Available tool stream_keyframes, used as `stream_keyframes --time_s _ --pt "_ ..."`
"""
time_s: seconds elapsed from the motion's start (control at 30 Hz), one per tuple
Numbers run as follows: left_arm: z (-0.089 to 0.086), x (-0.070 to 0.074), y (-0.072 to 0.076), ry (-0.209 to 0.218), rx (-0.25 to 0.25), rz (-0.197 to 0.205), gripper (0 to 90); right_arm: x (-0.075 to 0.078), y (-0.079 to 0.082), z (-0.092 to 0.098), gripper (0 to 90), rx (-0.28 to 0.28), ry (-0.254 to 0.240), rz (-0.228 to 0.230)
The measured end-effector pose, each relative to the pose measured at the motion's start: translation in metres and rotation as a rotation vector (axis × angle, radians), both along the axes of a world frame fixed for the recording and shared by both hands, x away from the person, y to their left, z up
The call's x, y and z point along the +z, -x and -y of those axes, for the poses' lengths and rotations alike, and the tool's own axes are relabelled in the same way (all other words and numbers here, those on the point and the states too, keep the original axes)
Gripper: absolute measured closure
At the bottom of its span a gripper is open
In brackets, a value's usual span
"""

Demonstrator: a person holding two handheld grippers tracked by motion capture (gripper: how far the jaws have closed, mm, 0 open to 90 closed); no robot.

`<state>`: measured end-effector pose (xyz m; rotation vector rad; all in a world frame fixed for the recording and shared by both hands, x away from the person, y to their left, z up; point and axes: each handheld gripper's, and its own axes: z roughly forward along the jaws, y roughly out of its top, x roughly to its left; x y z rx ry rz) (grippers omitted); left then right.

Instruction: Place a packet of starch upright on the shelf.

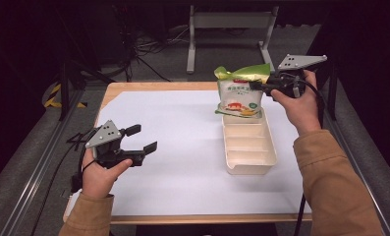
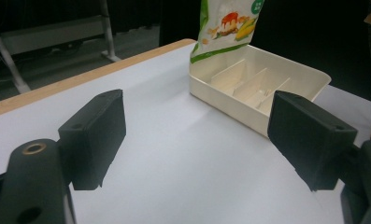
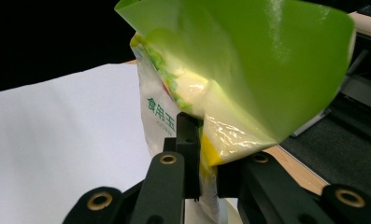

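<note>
The white-covered bench [image 1: 173, 147] spreads wide with a wooden edge. On its right side sits the cream plastic tray [image 1: 249, 147], long axis running away from the person, split by cross ribs into 4 compartments. Over its far end hangs the glossy green-and-white snack bag [image 1: 239, 93], upright, long axis vertical, bottom edge at the far compartment. The right tongs [image 1: 261, 87] are clenched on the bag's side. The left tongs [image 1: 142, 139] hover released over bare bench, well apart.

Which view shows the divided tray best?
The high view: the whole cream tray with its dividers, the bag held by the right gripper at its far end. The left gripper view shows the tray partly behind a jaw.
</note>
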<state>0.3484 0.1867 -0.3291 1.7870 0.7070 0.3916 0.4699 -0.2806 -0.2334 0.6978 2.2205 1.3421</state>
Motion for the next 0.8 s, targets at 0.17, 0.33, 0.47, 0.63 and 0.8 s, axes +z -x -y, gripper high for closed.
stream_keyframes --time_s 0.17,0.33,0.47,0.63,0.8 --pt "-0.002 -0.002 0.001 -0.002 0.007 -0.006 20.5 -0.006 -0.005 0.006 82.8 -0.003 0.011 -0.007" --pt "-0.002 -0.004 0.001 -0.004 0.008 -0.011 20.1 -0.014 -0.011 0.013 82.8 -0.013 0.014 -0.025" --pt "-0.003 -0.005 0.0 0.0 0.013 -0.017 19.9 -0.021 -0.015 0.018 82.9 -0.018 -0.005 -0.041" --pt "0.0 -0.006 -0.001 -0.027 0.016 -0.019 19.9 -0.028 -0.019 0.019 82.8 -0.021 0.008 -0.054" --pt "0.001 -0.007 -0.002 -0.026 0.01 -0.026 19.8 -0.032 -0.021 0.019 82.9 -0.031 0.013 -0.047"
